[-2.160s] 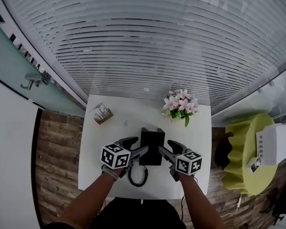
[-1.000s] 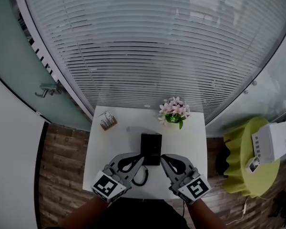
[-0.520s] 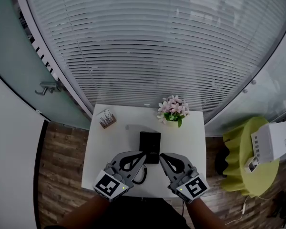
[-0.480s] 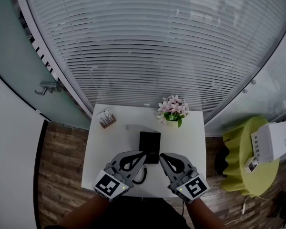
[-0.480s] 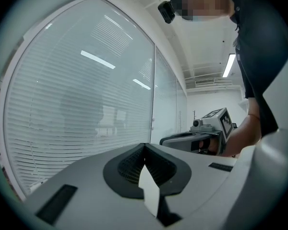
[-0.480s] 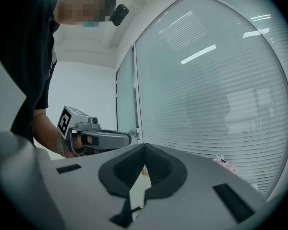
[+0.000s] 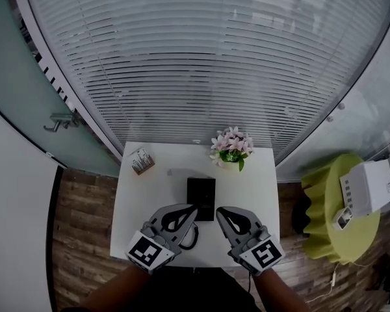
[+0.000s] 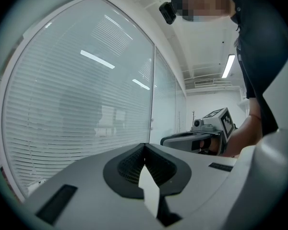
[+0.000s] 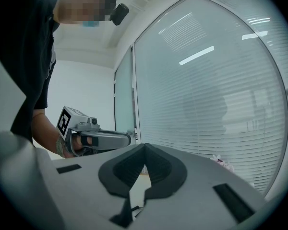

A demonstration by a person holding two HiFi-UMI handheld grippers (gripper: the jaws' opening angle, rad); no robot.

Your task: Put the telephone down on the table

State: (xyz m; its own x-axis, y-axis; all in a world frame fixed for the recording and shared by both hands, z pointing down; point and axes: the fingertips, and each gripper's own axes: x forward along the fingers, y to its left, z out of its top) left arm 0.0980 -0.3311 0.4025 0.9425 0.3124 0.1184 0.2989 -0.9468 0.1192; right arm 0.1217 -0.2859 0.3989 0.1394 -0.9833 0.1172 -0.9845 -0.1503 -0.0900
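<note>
I saw flowers (image 7: pixel 231 145) at 1 o'clock from the telephone (image 7: pixel 201 197); card holder (image 7: pixel 141 161) at 10; yellow stool (image 7: pixel 331 223) off at 3; white table (image 7: pixel 140 207), wood floor (image 7: pixel 78 229), blinds (image 7: pixel 201 57) behind; telephone lay flat mid-table; left gripper (image 7: pixel 194 208) and right gripper (image 7: pixel 219 210) had jaws together, empty, near its 6 o'clock edge.

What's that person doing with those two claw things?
A person holds a hand-held gripper in each hand. The left hand-held gripper and the right hand-held gripper are both shut and empty, side by side above the white table. The black telephone lies flat on the table by their tips, with nothing gripping it.
</note>
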